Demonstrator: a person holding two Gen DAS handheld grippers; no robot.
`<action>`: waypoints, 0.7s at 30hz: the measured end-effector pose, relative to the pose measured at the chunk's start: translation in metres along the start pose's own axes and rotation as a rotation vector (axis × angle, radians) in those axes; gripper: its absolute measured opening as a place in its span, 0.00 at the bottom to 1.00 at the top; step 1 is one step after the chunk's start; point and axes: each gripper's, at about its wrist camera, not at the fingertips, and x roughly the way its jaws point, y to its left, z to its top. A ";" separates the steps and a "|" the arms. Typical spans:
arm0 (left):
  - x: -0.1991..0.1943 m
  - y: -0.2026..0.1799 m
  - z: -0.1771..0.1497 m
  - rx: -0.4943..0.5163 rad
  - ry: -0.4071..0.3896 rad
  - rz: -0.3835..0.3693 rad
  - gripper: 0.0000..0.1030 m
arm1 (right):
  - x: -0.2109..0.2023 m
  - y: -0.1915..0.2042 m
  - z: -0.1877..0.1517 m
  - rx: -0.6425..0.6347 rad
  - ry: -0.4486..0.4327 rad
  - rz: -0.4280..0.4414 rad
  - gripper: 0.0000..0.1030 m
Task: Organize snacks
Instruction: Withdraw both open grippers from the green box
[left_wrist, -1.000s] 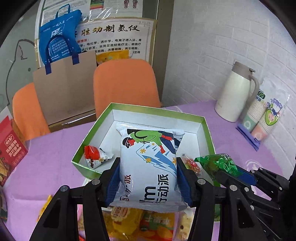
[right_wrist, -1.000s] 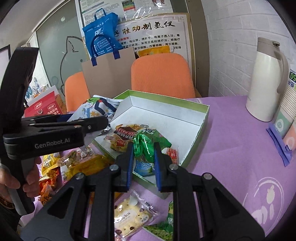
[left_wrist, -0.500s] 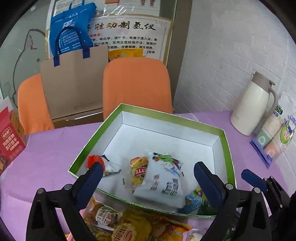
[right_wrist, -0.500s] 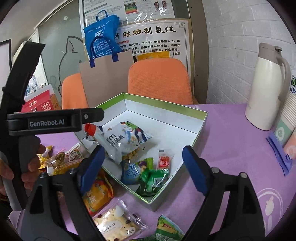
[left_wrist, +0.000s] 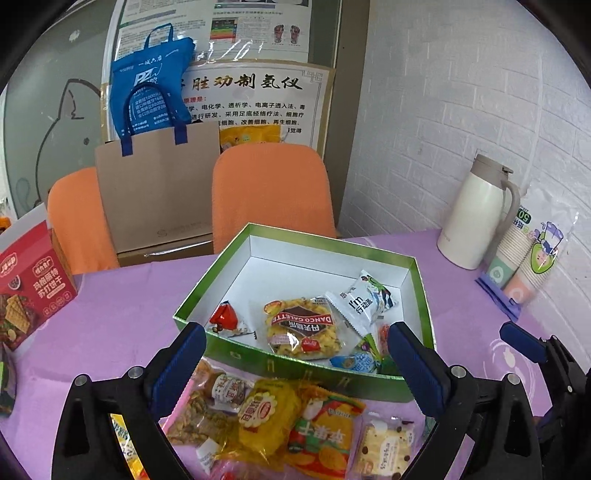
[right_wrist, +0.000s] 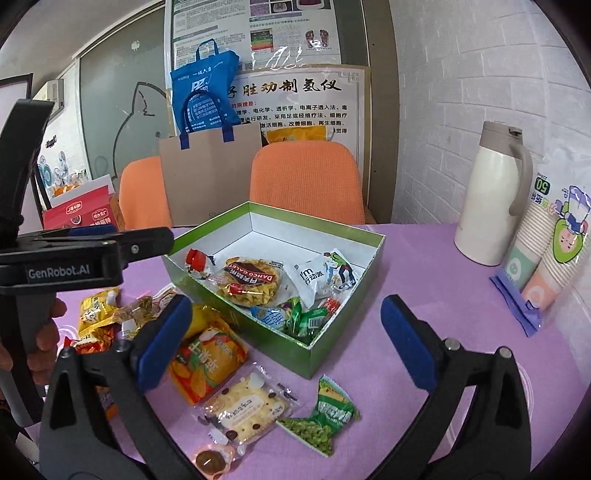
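A green box with a white inside stands on the purple table. It holds a white snack bag, a yellow Danco packet, a red candy and small green and blue packets. Loose snacks lie in front of it: an orange packet, a cookie pack and green peas. My left gripper is open and empty above the box's near wall. My right gripper is open and empty, near the box's corner.
A white thermos and a pack of paper cups stand at the right by the brick wall. A red biscuit box stands at the left. Two orange chairs and a paper bag are behind the table.
Both grippers opened and dropped their loads into the box: the white bag from the left, the green packet from the right. Both then drew back from the box.
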 end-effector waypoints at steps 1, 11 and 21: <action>-0.008 0.001 -0.004 -0.010 -0.003 0.008 0.97 | -0.005 0.002 -0.002 -0.001 -0.004 -0.004 0.99; -0.065 0.000 -0.063 0.011 0.006 0.075 0.97 | -0.040 0.011 -0.037 -0.003 0.009 -0.066 0.99; -0.077 -0.028 -0.125 0.095 0.096 0.030 0.97 | -0.036 -0.006 -0.072 0.045 0.102 -0.139 0.99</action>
